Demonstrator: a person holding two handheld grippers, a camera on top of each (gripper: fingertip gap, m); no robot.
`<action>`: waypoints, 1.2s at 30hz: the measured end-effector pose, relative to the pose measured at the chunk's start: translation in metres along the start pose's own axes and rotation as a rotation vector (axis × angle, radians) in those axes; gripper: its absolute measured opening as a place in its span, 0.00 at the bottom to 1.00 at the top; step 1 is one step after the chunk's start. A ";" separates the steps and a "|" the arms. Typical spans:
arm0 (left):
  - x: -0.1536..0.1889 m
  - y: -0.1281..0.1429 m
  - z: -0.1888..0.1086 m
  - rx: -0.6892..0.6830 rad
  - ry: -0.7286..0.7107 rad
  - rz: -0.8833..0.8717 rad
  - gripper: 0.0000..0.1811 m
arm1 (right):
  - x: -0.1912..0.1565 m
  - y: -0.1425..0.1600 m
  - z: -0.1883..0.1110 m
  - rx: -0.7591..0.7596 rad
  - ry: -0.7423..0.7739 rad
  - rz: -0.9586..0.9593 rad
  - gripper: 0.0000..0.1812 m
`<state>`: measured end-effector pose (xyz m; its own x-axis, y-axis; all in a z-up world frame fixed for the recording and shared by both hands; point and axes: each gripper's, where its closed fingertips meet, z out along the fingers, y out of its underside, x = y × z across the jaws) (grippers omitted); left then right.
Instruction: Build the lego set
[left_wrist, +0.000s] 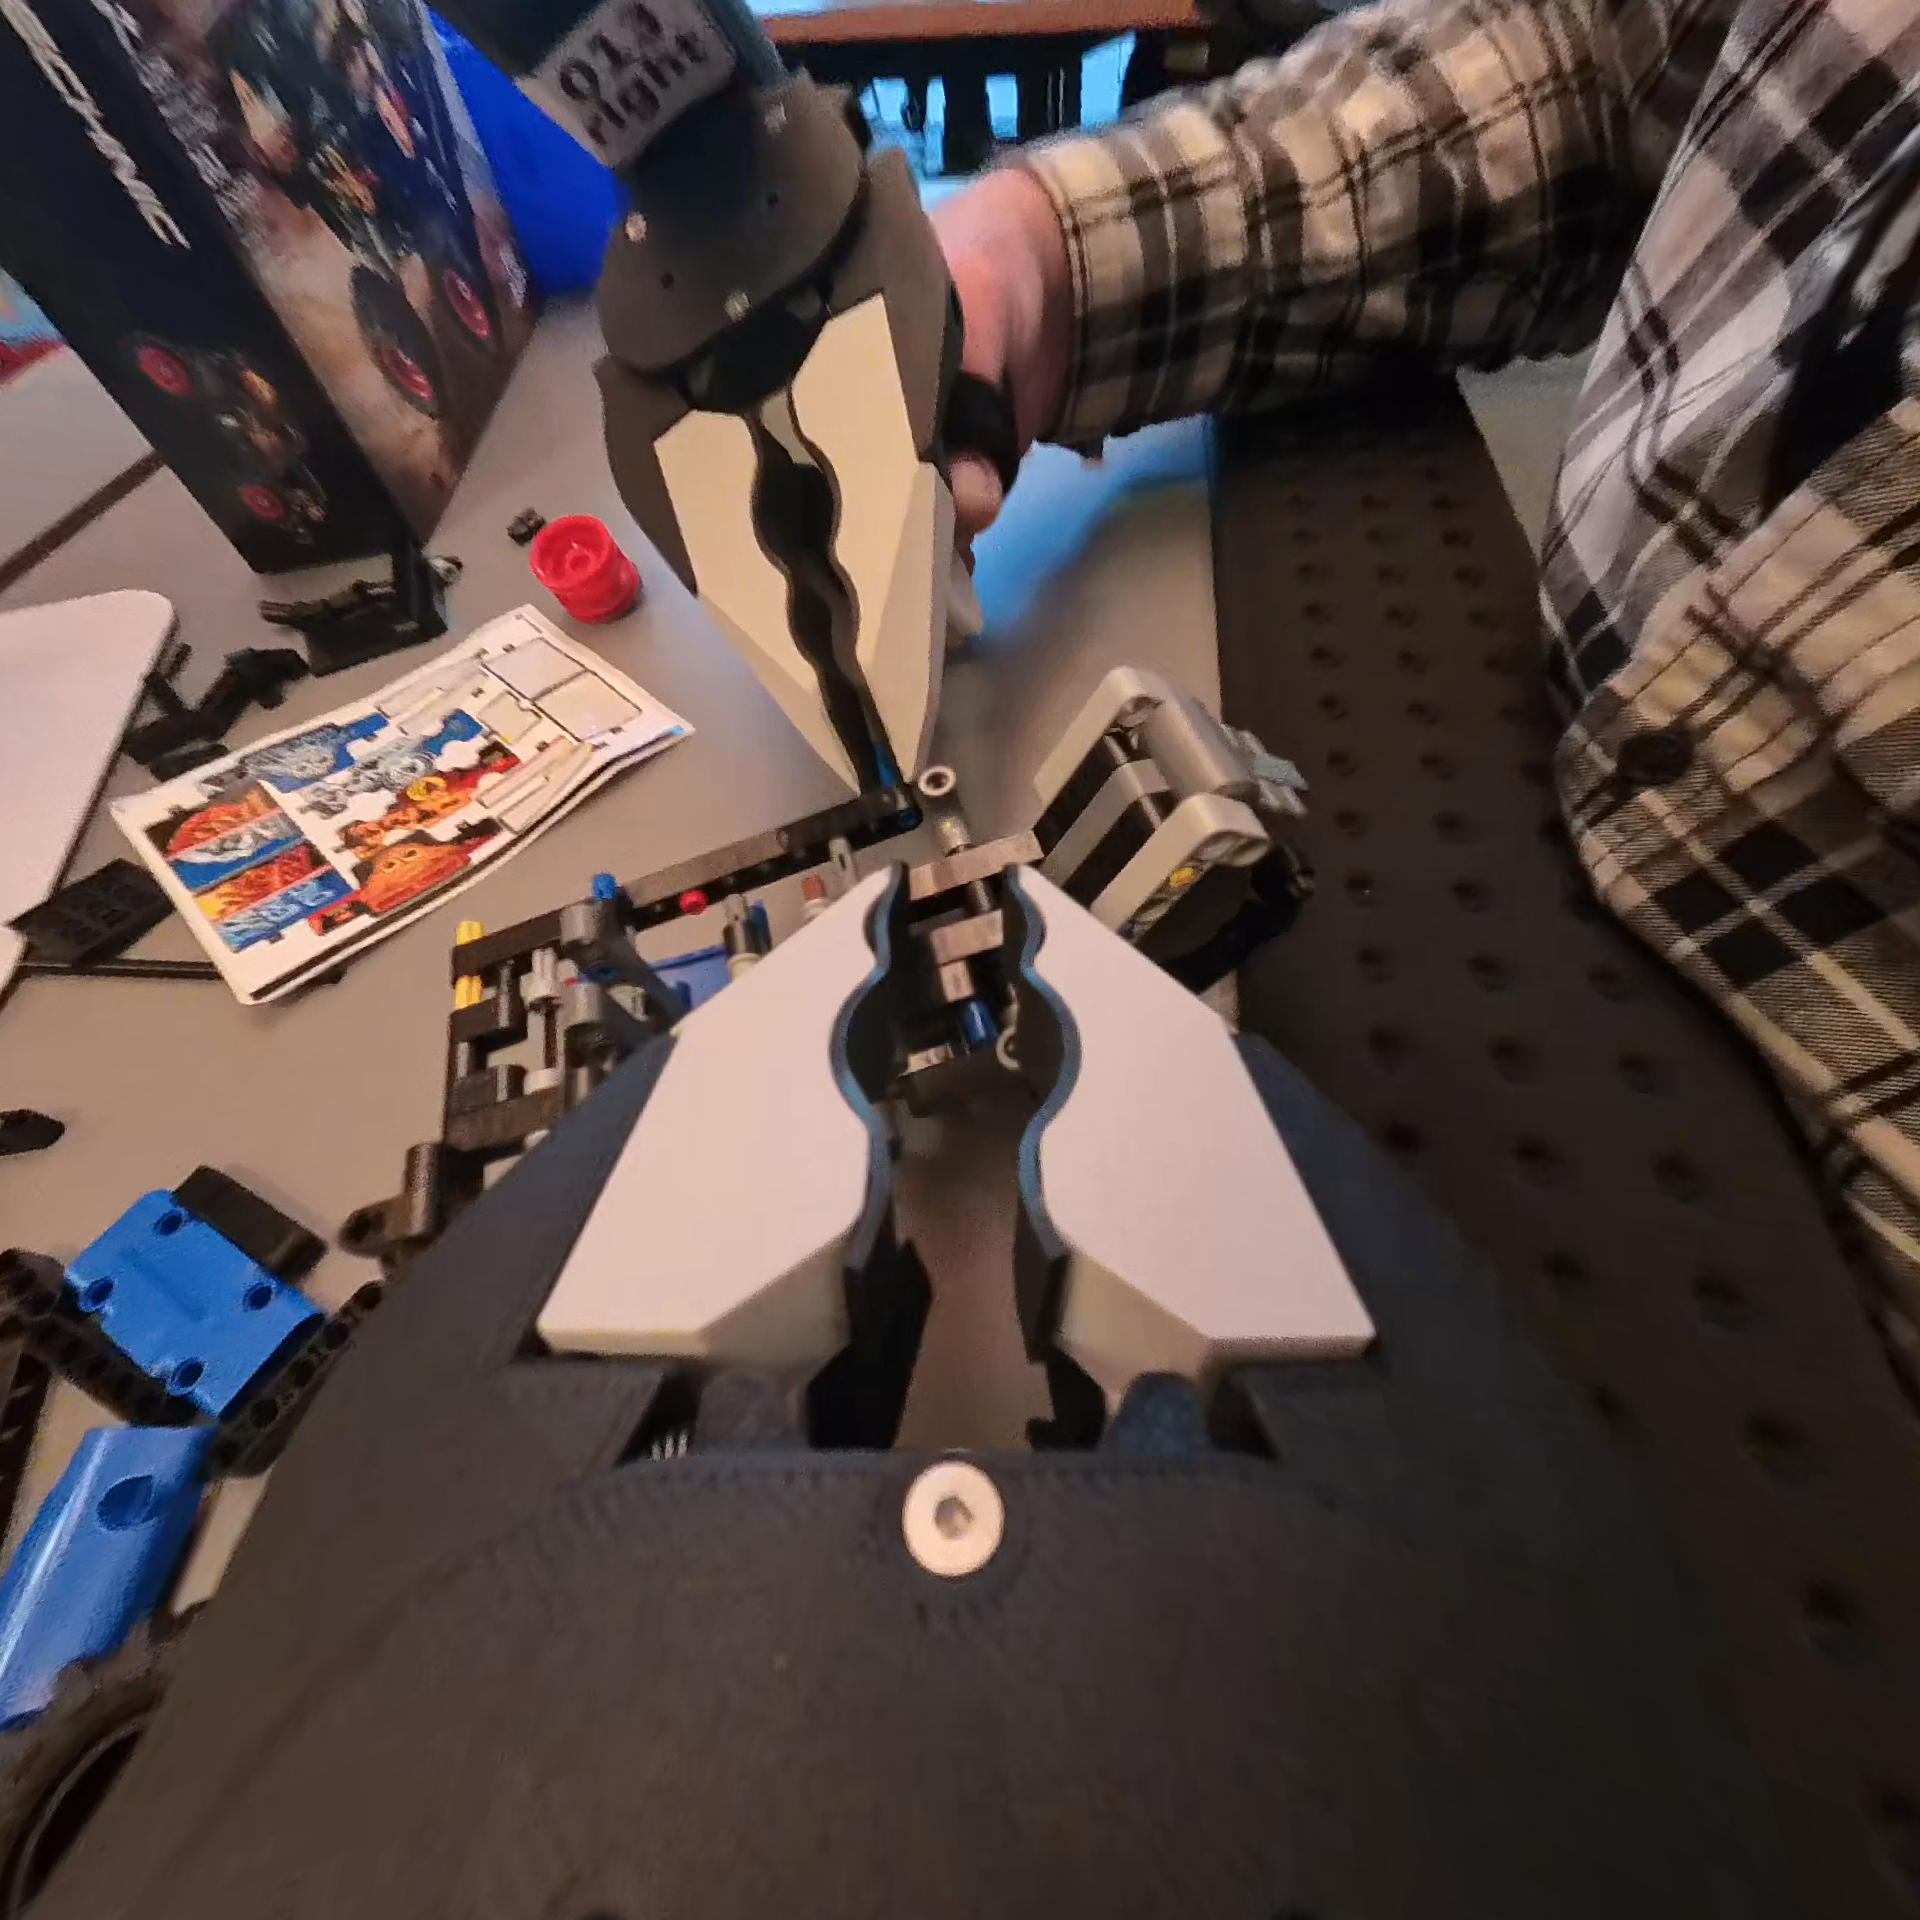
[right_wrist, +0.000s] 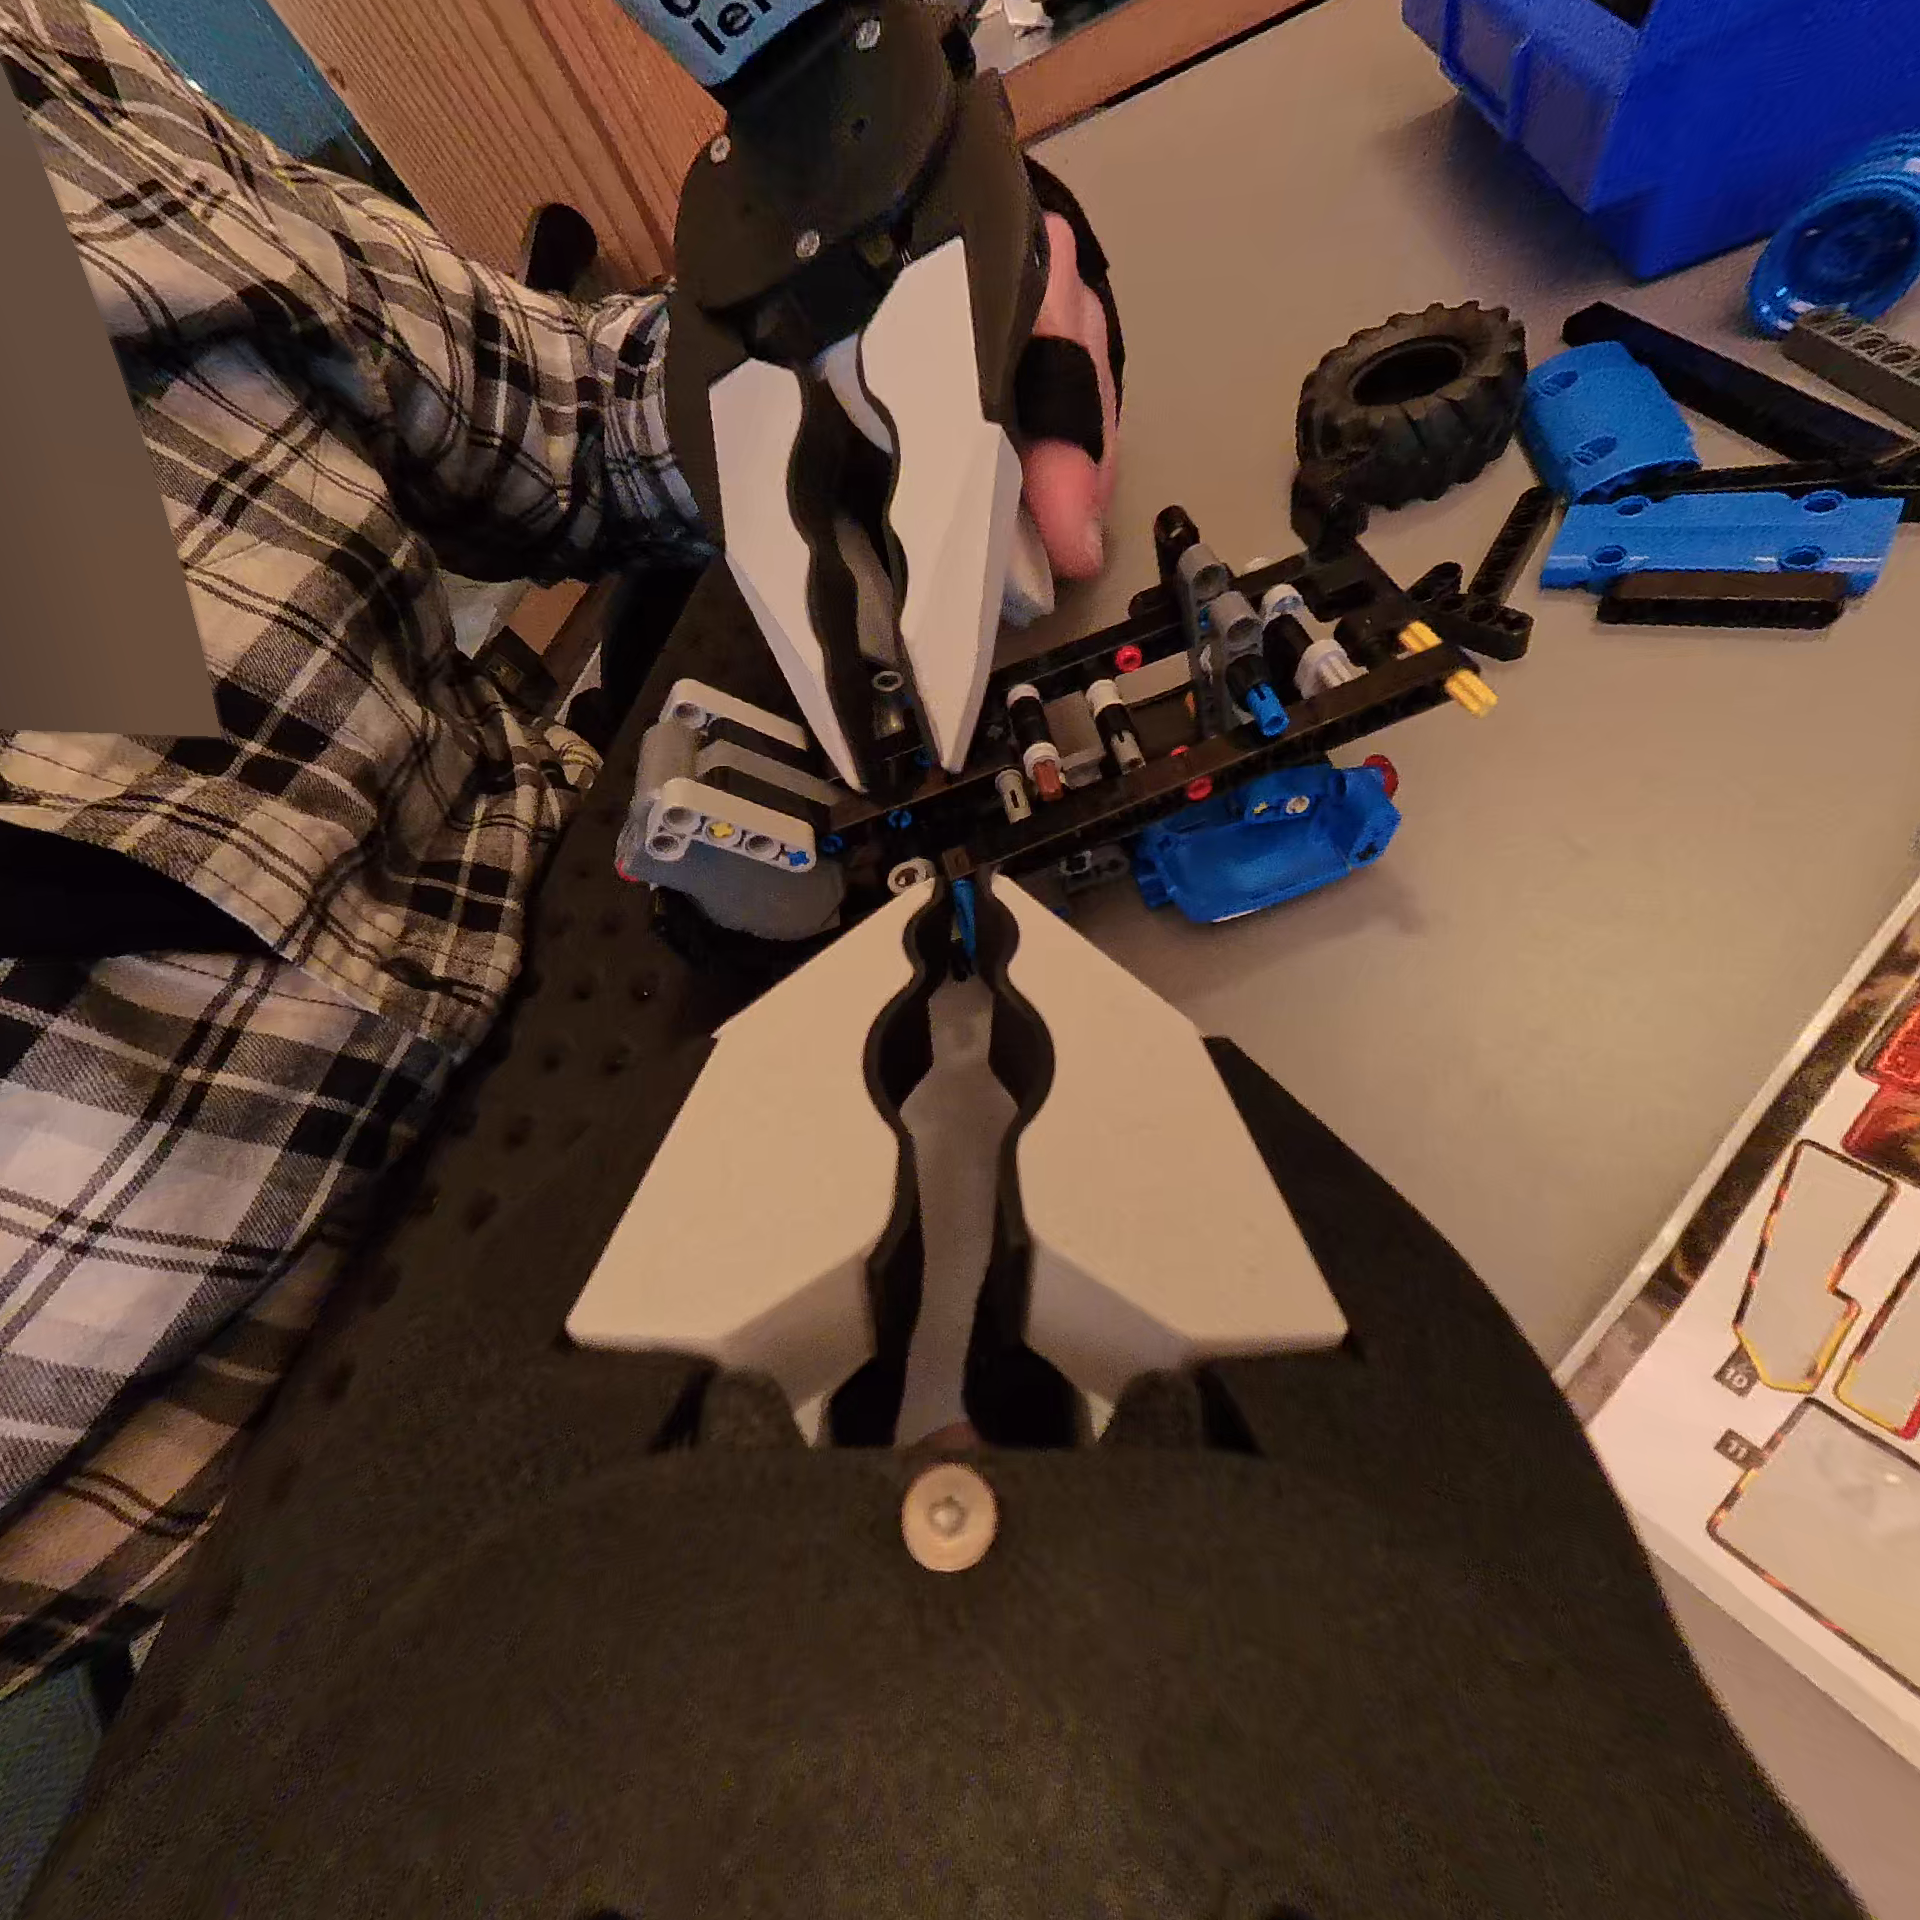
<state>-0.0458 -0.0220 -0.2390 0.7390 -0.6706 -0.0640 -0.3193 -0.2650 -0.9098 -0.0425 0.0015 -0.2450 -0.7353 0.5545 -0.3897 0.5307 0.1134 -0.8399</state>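
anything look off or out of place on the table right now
Nothing looks damaged or spilled. Loose parts lie scattered, as expected mid-build: a black tyre off its rim, a red hub lying alone near the box, and blue panels loose on the table. The chassis rests half on the perforated mat.

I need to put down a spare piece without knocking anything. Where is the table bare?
Bare grey table lies between the blue panel under the chassis and the sticker sheet. It is crowded around the tyre and where both grippers, left gripper and right gripper, meet the chassis.
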 end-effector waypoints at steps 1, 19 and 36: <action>0.000 0.001 0.003 -0.007 -0.001 -0.003 0.08 | 0.001 0.001 0.000 -0.004 0.009 -0.004 0.01; 0.004 -0.002 0.010 0.026 0.032 -0.042 0.04 | -0.001 -0.001 0.005 -0.007 0.011 -0.028 0.00; -0.044 0.011 -0.057 0.003 -0.341 -0.065 0.28 | 0.041 -0.033 0.009 0.009 0.104 -0.034 0.17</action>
<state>-0.1159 -0.0346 -0.2226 0.9134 -0.3825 -0.1389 -0.2640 -0.2973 -0.9175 -0.0943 0.0131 -0.2364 -0.7046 0.6333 -0.3201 0.5022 0.1262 -0.8555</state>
